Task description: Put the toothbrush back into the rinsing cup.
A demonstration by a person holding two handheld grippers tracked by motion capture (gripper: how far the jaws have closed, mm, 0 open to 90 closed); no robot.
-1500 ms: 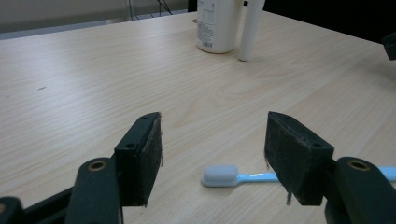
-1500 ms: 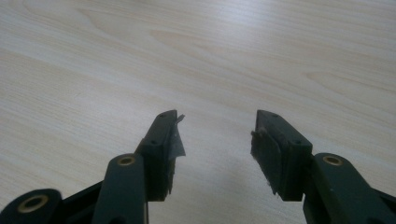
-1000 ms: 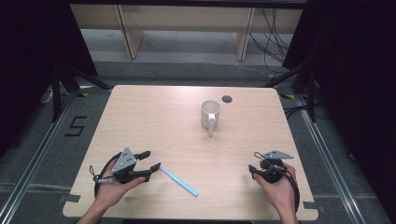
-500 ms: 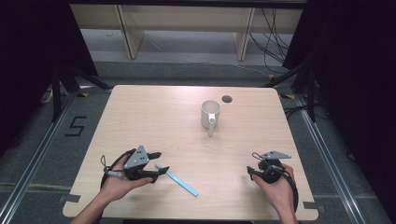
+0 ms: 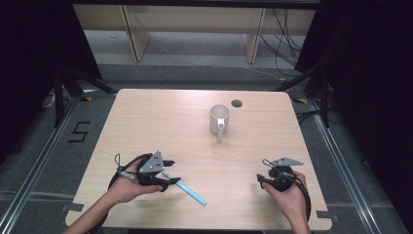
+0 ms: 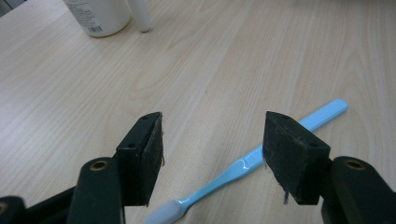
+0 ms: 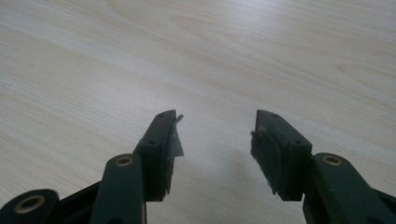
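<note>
The toothbrush [image 5: 187, 191] lay flat on the near left part of the wooden table [image 5: 160, 122], a slim light-blue thing with a straight, flat-ended handle that narrowed toward a neck and ended in a small head of white bristles. In the left gripper view the toothbrush [image 6: 247, 161] ran slantwise, its bristled head low between the two black jaws and its handle passing under the right-hand jaw and out beyond it. The left gripper [image 5: 168, 175] hovered right over the head end, its jaws spread wide with the brush on the table below the gap and neither pad touching it; in its own view the left gripper [image 6: 212, 156] held nothing. The person's left hand [image 5: 127, 185] gripped it from the near edge. Well apart, at the near right of the table, the right gripper [image 5: 263, 179] sat in the right hand [image 5: 287, 192], its jaws likewise standing wide apart and empty; the right gripper [image 7: 215, 140] looked down on bare wood grain. Farther back, near the middle of the table, stood a white mug [image 5: 219, 119] with its handle turned toward the person, and just behind it was a dark round hole [image 5: 236, 103] in the tabletop.
</note>
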